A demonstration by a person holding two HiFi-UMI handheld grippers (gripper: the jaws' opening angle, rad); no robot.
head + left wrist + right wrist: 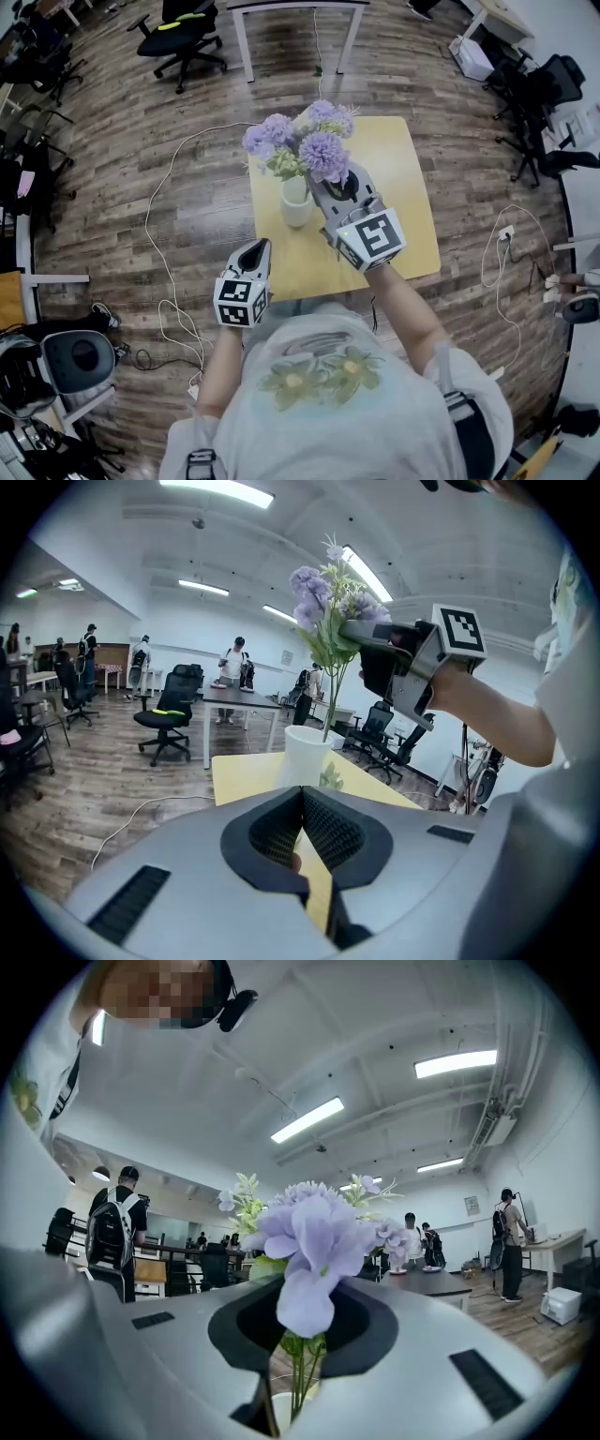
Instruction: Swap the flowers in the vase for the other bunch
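Yellow counter [412,234], wood floor. Purple bunch [309,141] over white vase [296,202], stems in its mouth, clamped in right gripper [295,1372] jaws just above the vase. Left gripper [302,799] near the vase, jaws together, empty. Probable step: seating the bunch; next, straight descent, then release. Stem ends hidden; other bunch unseen.

Matt white vase [296,204], cloth-like flowers [323,155], smooth table [403,187]

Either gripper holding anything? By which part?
Right gripper grips the purple flower bunch by its stems, below the blooms. Left gripper holds nothing; its jaws are shut.
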